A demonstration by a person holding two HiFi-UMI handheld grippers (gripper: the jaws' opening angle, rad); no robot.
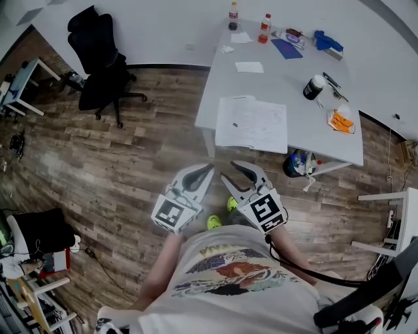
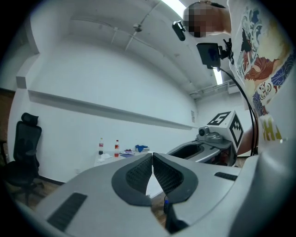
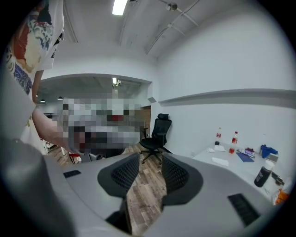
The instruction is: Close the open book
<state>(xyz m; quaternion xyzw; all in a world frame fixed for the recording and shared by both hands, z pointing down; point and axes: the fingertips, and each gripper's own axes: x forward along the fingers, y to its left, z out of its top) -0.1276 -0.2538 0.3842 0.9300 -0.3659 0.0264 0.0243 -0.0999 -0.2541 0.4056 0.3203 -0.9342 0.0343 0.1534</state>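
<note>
The open book lies flat with its white pages up at the near edge of the white table. Both grippers hang in front of the person's body, over the wood floor and short of the table. My left gripper is shut with its pads meeting at the tips and nothing between them. My right gripper is open; only floor shows through the gap between its jaws. Neither gripper view shows the book; it is hidden behind the jaws.
On the table stand two bottles, a black-and-white bottle, a loose sheet, a blue cloth and an orange item. A black office chair stands at the left. A blue bag sits under the table.
</note>
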